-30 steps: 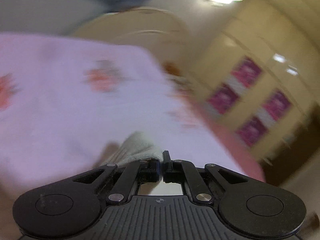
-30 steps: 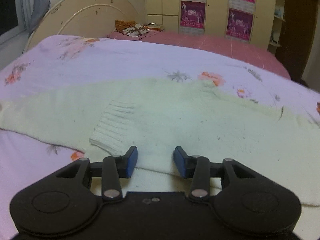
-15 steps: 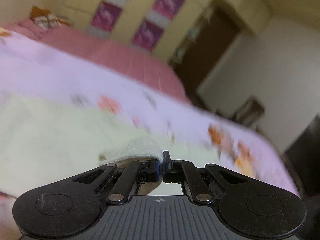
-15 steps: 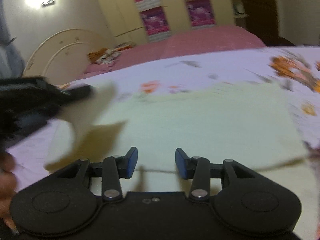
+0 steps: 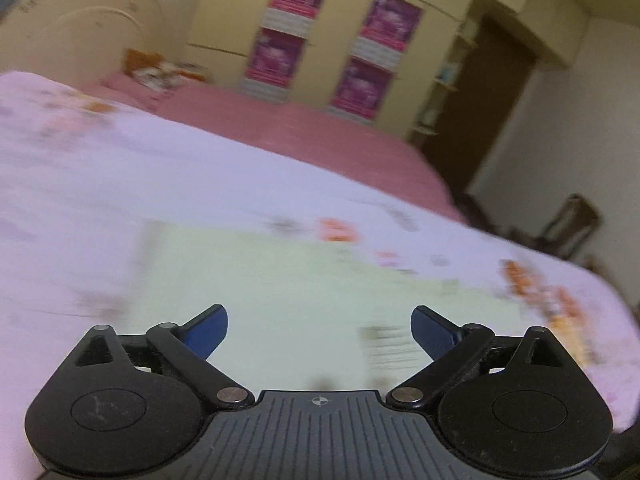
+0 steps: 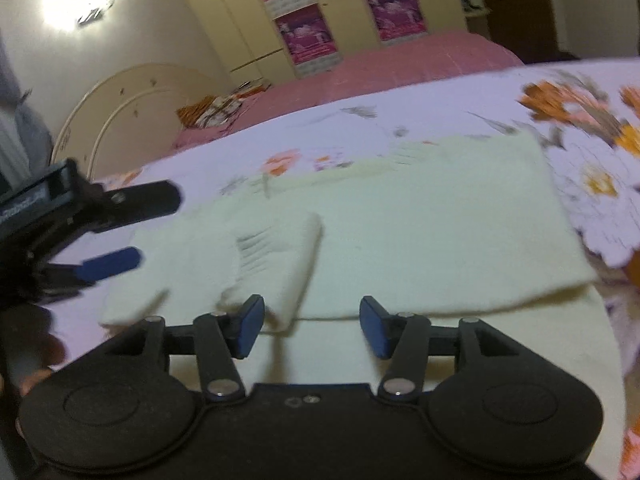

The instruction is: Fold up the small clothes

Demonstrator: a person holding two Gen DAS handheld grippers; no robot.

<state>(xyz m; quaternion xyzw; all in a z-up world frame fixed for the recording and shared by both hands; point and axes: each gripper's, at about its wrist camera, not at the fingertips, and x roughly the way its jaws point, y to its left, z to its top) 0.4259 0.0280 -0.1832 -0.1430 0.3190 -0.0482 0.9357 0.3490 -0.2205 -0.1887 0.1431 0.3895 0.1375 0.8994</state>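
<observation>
A pale cream knit sweater (image 5: 300,280) (image 6: 420,220) lies flat on a lilac floral bedsheet (image 5: 120,184). One sleeve (image 6: 276,252) is folded across the body, its ribbed cuff near the hem. My left gripper (image 5: 320,328) hovers over the sweater with its jaws opening wide and nothing between them. In the right wrist view, the left gripper (image 6: 156,227) comes in from the left, just beside the folded sleeve. My right gripper (image 6: 312,316) hangs over the near hem. Its jaws are opening and nothing is between the pads.
A cream curved headboard (image 6: 132,96) stands at the bed's far end, with an orange patterned cloth (image 6: 212,110) on a pink blanket (image 6: 400,64). Beyond the bed are wardrobes with pink posters (image 5: 332,48), a dark door (image 5: 488,100) and a chair (image 5: 568,220).
The left gripper was shut on the sleeve cuff and swept it across the sweater. It has now let go and stands wide open. The right gripper's jaws have widened a little.
</observation>
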